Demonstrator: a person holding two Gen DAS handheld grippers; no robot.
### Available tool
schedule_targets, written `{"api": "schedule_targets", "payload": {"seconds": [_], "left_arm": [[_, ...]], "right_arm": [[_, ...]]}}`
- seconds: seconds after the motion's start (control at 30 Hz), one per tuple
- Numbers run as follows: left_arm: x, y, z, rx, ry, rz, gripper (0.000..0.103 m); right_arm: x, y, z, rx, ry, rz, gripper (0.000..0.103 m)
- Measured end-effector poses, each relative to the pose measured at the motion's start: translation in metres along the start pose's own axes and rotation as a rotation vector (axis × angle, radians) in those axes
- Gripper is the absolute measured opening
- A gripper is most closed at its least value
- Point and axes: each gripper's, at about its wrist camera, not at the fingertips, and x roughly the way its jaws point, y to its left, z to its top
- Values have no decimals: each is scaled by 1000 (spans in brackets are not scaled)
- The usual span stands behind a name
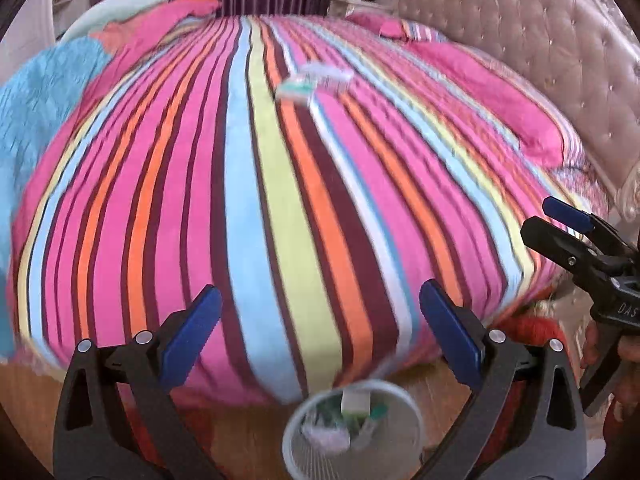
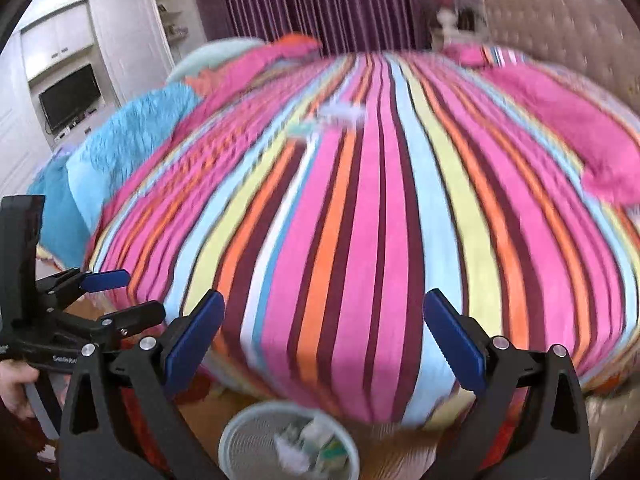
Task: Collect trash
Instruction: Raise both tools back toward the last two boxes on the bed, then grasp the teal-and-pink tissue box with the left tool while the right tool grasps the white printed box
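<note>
Both grippers sit at the foot of the bed, empty. Left gripper (image 1: 320,332): jaws spread wide, nothing between them. Right gripper (image 2: 324,336): same, spread wide, holding nothing. Each shows at the edge of the other's view, side by side.

Directly below, on the wooden floor, stands a white mesh bin (image 1: 296,440). It already holds several pieces of trash: a white-and-green carton or wrapper and some crumpled whitish bits. Exact count unclear; both views are motion-blurred.

Striped bedspread (image 1: 280,200) fills most of both views. Well up the bed, far from the grippers, lie what look like 2 remaining trash items (image 1: 312,82), touching or nearly so: 1 white and green, 1 pale and crumpled. Blur hides what they are. No other litter visible on the cover.

Judgement: task well along, bin partly filled, roughly 2 pieces left. Next step likely a reach across the bed for those, then back to the bin.
</note>
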Motion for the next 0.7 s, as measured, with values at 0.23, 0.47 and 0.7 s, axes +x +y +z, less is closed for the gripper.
{"api": "schedule_targets", "payload": {"seconds": [0.23,0.47,0.7], "left_arm": [[37,13,53,-42,-24,-8,96],[84,30,98,-66,-17,-11,96],[129,36,136,-55,12,-3,96]], "right_arm": [[19,-8,45,-82,-111,-83,95],[69,-30,80,-62,-70,-81,95],[109,-40,105,-90,-27,-87,95]]}}
